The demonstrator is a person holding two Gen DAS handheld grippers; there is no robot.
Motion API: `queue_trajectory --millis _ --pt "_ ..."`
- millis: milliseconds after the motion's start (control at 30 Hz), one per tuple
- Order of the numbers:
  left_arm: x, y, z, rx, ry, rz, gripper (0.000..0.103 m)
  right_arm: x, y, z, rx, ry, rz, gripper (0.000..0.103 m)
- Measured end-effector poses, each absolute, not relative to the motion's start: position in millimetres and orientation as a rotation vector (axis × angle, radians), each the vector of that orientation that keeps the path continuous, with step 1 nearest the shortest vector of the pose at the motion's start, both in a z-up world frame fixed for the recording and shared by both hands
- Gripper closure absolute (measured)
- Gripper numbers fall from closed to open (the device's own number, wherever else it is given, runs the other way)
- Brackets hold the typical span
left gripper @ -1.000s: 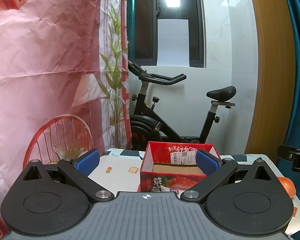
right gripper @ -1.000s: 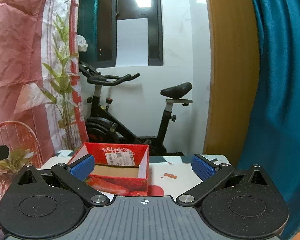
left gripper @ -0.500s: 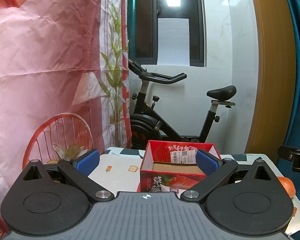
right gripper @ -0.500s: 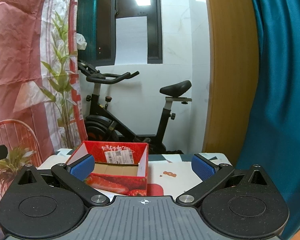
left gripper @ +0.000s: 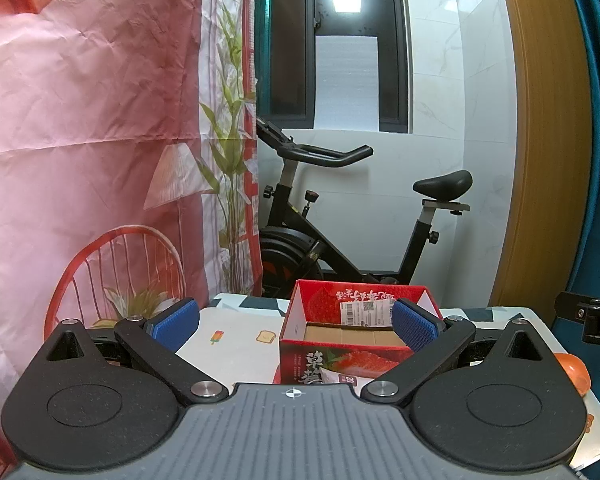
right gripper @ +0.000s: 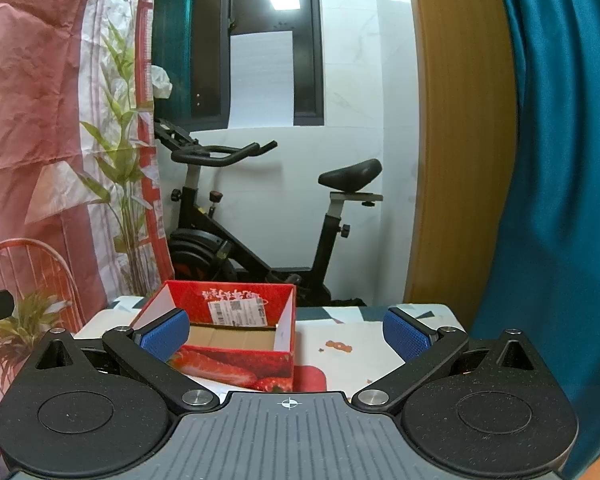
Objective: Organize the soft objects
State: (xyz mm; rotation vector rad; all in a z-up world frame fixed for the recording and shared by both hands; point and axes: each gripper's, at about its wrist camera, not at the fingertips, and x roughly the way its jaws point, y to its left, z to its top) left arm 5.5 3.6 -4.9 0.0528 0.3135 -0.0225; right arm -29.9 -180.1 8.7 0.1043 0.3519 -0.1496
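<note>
A red strawberry-print cardboard box (left gripper: 340, 354) stands open-topped on a table with a white printed cloth (left gripper: 236, 334); its cardboard floor looks bare. A small white packet (left gripper: 340, 378) lies against the box's near wall. An orange soft object (left gripper: 576, 372) rests at the table's right edge. My left gripper (left gripper: 294, 326) is open, held above the near side of the table, with nothing between its blue pads. In the right wrist view the same box (right gripper: 236, 364) sits ahead and left. My right gripper (right gripper: 286, 334) is open and holds nothing.
A black exercise bike (left gripper: 340, 232) stands behind the table against a white wall. A pink printed curtain (left gripper: 80, 120) hangs on the left, a teal curtain (right gripper: 560, 160) and a wooden door frame (right gripper: 460, 140) on the right. The other gripper's black edge (left gripper: 588, 318) shows at right.
Both views have tilted slightly downward, so the box and table sit a little higher in frame and the white packet has come into sight. Both grippers stay open.
</note>
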Motion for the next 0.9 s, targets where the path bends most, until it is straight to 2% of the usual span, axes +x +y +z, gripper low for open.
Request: queue_trajectory --millis 900 --pt "5.3 3.4 -6.3 0.047 0.316 -0.022 0.0 -27.8 -180.6 9.2 0.108 0.356 -0.15 0.0"
